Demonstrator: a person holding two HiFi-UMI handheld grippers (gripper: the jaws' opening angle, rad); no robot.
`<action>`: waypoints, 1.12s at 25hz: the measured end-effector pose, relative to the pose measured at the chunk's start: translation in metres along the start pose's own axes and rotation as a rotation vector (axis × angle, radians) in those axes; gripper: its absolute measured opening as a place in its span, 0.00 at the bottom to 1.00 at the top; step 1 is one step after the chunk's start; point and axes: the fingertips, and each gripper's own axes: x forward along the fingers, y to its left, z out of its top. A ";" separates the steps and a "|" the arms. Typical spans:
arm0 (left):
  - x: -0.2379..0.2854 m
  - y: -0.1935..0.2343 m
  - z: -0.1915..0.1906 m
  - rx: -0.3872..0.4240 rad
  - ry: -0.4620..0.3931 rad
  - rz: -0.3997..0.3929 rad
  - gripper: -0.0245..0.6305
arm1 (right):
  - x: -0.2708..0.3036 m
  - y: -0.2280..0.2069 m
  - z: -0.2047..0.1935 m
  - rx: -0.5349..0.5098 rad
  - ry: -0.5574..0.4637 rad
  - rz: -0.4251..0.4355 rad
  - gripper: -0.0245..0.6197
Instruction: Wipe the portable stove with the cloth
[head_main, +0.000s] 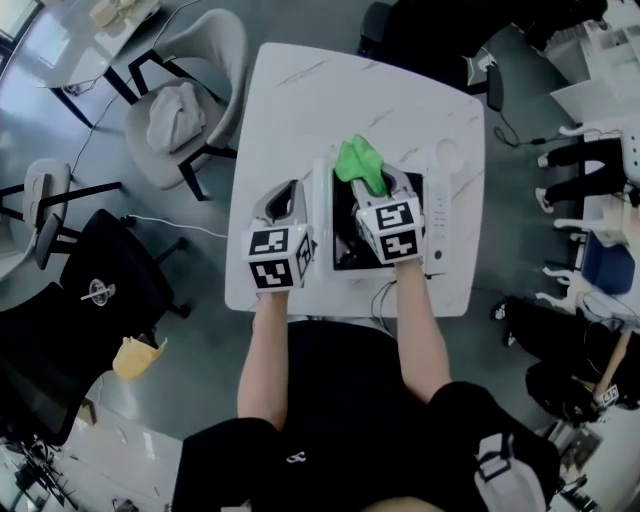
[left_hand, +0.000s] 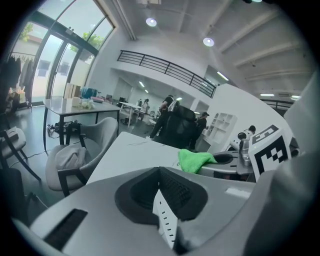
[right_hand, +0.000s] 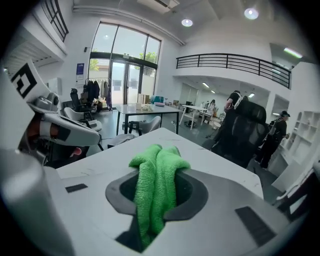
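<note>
The portable stove (head_main: 437, 215), white with a dark middle, lies on the white table (head_main: 300, 100) near its front edge. My right gripper (head_main: 385, 182) hovers over the stove, shut on a green cloth (head_main: 358, 163) that bunches out past the fingertips. In the right gripper view the cloth (right_hand: 155, 185) fills the gap between the jaws of the right gripper (right_hand: 156, 200). My left gripper (head_main: 290, 190) sits just left of the stove, shut with nothing held. Its own view shows the left gripper (left_hand: 162, 200) with jaws together and the cloth (left_hand: 195, 160) ahead to the right.
A grey chair (head_main: 185, 100) with a bundle on its seat stands at the table's left. Black chairs (head_main: 110, 270) stand further left, and another (head_main: 420, 30) at the far side. A person's legs (head_main: 590, 160) show at the right.
</note>
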 end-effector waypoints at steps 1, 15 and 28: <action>0.001 -0.002 -0.001 0.003 0.006 -0.010 0.03 | 0.003 0.000 -0.005 -0.010 0.023 0.011 0.14; 0.020 -0.023 -0.008 0.026 0.043 -0.039 0.03 | 0.008 -0.036 -0.049 -0.205 0.184 -0.012 0.14; 0.018 -0.054 -0.009 0.059 0.025 -0.025 0.03 | -0.028 -0.109 -0.070 -0.104 0.140 -0.211 0.14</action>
